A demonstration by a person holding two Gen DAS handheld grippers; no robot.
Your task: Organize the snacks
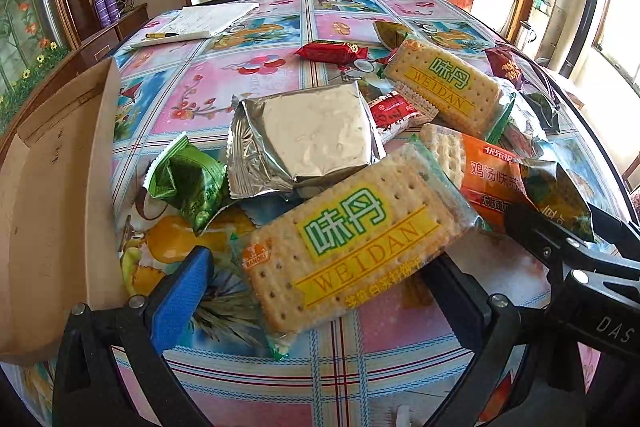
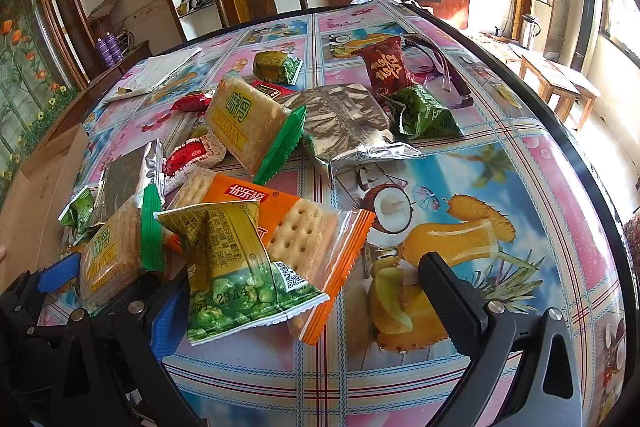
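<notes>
Snack packets lie in a loose heap on the flowered tablecloth (image 1: 248, 75). My left gripper (image 1: 320, 291) is open, its blue and black fingers on either side of a Weidan cracker packet (image 1: 352, 243) without pinching it. My right gripper (image 2: 310, 309) is also open and wide. A green pea packet (image 2: 240, 267) lies between its fingers, close to the blue finger (image 2: 168, 315), on top of an orange cracker packet (image 2: 288, 223). The left wrist view shows the right gripper (image 1: 560, 227) at the right edge.
A cardboard box (image 1: 52, 207) stands at the table's left edge. In the heap are a silver foil packet (image 1: 312, 131), a second Weidan packet (image 1: 448, 83) and red candies (image 1: 332, 51). Papers (image 1: 200, 19) lie at the back left, purple glasses (image 2: 440, 67) at the back right.
</notes>
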